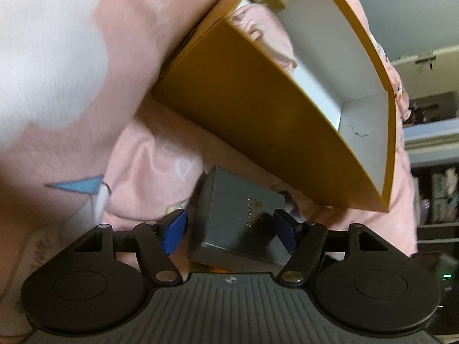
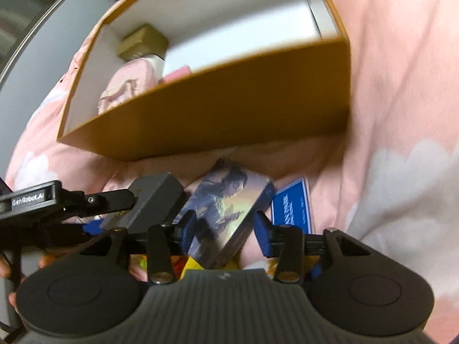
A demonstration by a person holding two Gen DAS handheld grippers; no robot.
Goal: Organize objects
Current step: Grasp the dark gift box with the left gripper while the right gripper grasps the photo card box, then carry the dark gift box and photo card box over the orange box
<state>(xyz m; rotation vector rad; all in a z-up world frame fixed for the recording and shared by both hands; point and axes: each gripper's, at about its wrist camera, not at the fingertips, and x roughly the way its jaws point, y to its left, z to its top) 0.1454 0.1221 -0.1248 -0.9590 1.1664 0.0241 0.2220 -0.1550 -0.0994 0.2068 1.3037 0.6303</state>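
Observation:
A grey box with gold lettering [image 1: 241, 218] lies tilted on the pink bedding between the fingers of my left gripper [image 1: 231, 232]. The jaws stand wide, the left pad [image 1: 175, 235] is clear of the box, and the gripper is open. In the right wrist view an illustrated box [image 2: 226, 209] stands tilted between the blue pads of my right gripper [image 2: 226, 232], with a small gap at the right pad [image 2: 264, 238]; it is open. The grey box [image 2: 155, 197] shows to its left, at the left tool's fingers. Just beyond both is a large orange carton with a white inside [image 1: 258, 100] [image 2: 215, 109].
Inside the carton are a gold box [image 2: 143, 41], a pink pouch [image 2: 129, 83] and a small pink item [image 2: 176, 74]. A blue card [image 2: 292, 206] lies right of the illustrated box. Pink cloud-print bedding [image 1: 71, 57] surrounds everything. Shelves [image 1: 436, 195] stand at the far right.

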